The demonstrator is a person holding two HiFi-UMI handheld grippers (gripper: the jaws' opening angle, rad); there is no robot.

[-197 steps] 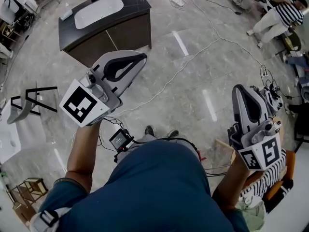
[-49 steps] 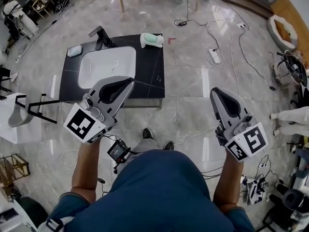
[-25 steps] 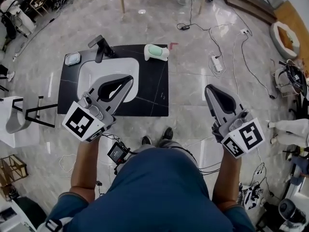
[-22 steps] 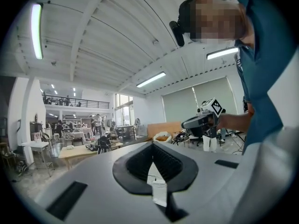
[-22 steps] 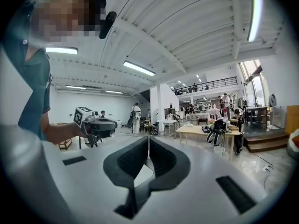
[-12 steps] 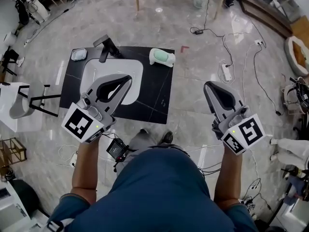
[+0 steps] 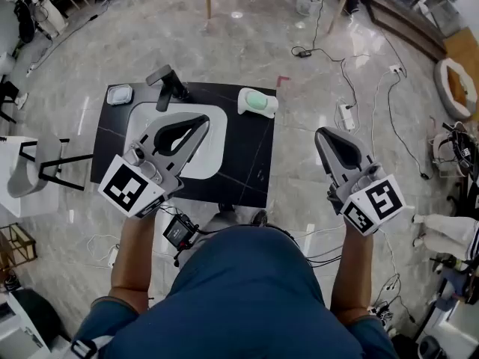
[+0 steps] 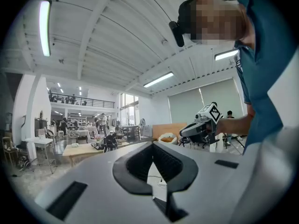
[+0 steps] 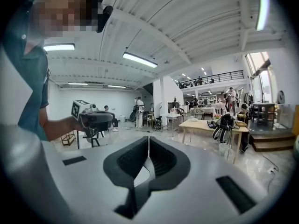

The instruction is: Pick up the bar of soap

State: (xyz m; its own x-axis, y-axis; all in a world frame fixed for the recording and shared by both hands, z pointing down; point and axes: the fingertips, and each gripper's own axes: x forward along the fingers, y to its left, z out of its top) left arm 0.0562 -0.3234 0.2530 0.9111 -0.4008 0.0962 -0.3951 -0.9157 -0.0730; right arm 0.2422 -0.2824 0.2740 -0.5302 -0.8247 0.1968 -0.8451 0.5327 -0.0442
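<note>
currently both clenched, empty, left tongs above sink, right tongs seemingly beside counter

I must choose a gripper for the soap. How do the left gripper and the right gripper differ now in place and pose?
The left gripper hangs over the white sink basin; the right gripper hangs over the floor, right of the counter. The left gripper points forward-right; the right gripper points forward-left. Both are shut, empty and away from the bar of soap at the counter's back edge.
</note>
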